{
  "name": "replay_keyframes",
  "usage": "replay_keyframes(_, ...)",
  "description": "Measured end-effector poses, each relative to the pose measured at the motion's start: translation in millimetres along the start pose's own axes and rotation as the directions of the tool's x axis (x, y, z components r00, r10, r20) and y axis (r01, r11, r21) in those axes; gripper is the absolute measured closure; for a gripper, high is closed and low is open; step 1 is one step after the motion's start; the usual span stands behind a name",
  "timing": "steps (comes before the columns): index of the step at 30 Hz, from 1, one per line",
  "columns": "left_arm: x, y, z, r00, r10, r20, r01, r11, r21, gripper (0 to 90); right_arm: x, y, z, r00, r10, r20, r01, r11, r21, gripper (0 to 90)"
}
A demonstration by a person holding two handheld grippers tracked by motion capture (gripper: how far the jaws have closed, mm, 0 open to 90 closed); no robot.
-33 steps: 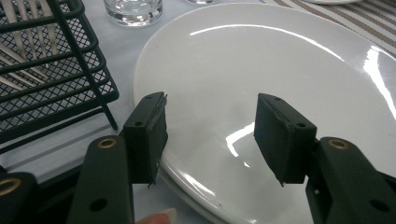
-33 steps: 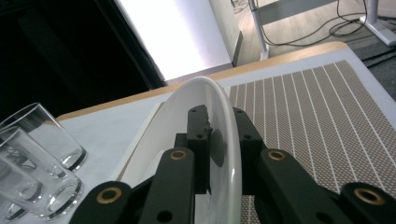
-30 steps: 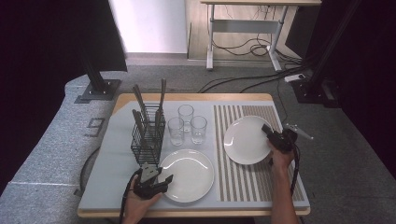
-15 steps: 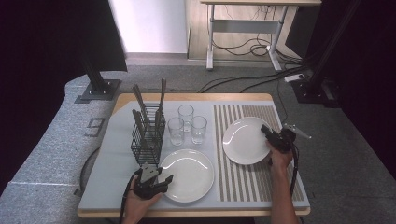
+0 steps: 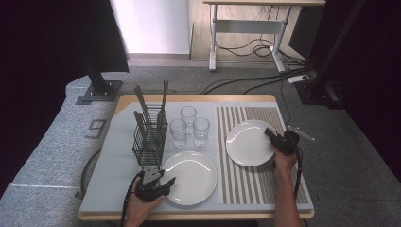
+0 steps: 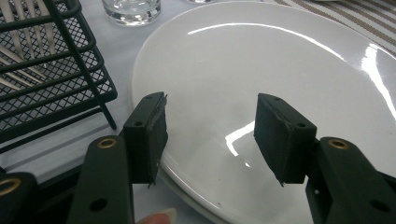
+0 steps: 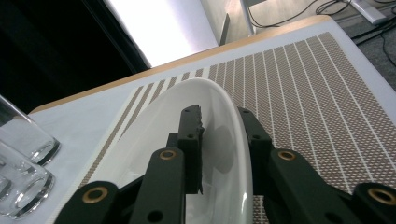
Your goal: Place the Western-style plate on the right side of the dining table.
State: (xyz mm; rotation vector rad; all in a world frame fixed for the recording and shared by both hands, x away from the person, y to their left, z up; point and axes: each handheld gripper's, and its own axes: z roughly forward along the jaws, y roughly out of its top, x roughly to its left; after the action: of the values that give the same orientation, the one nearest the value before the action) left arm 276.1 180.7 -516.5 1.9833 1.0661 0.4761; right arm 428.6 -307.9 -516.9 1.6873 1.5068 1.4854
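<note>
right gripper (image 5: 270, 135) straddles rim of round white ceramic plate (image 5: 248, 142) on striped mat, jaws just easing apart, apparently releasing; next: back off; left gripper (image 5: 166, 181) open.

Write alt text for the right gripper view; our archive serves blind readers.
The right gripper has its two black fingers straddling the rim of a round white ceramic plate, one inside the bowl, one outside, jaws just easing open. The plate sits on a brown striped woven mat; clear drinking glasses stand at left.
</note>
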Motion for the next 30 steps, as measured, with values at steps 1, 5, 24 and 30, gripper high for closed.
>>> replay_keyframes(1, -0.1, 0.0, 0.1, 1.0000, 0.000, 0.000, 0.000, 1.0000, 0.001, 44.1, -1.0, -0.2, 0.2, 1.0000, 0.003, 0.005, -0.003, 1.000, 0.004, 74.2)
replay_keyframes(5, -0.5, -0.1, 0.6, 1.0000, 0.000, 0.002, 0.000, 1.0000, 0.001, 44.1, -4.1, -1.4, 1.5, 0.9999, 0.010, 0.006, -0.010, 1.000, 0.013, 73.4)
replay_keyframes(24, -1.1, 0.6, -1.3, 1.0000, 0.008, -0.002, -0.008, 1.0000, 0.001, 44.0, -9.7, -4.7, 5.2, 0.9997, 0.001, 0.022, -0.002, 0.999, 0.047, 69.5)
replay_keyframes(30, 0.6, 1.1, -2.5, 0.9999, 0.005, -0.009, -0.005, 1.0000, -0.003, 44.1, -11.6, -5.5, 6.4, 0.9997, 0.009, 0.022, -0.010, 0.999, 0.052, 69.0)
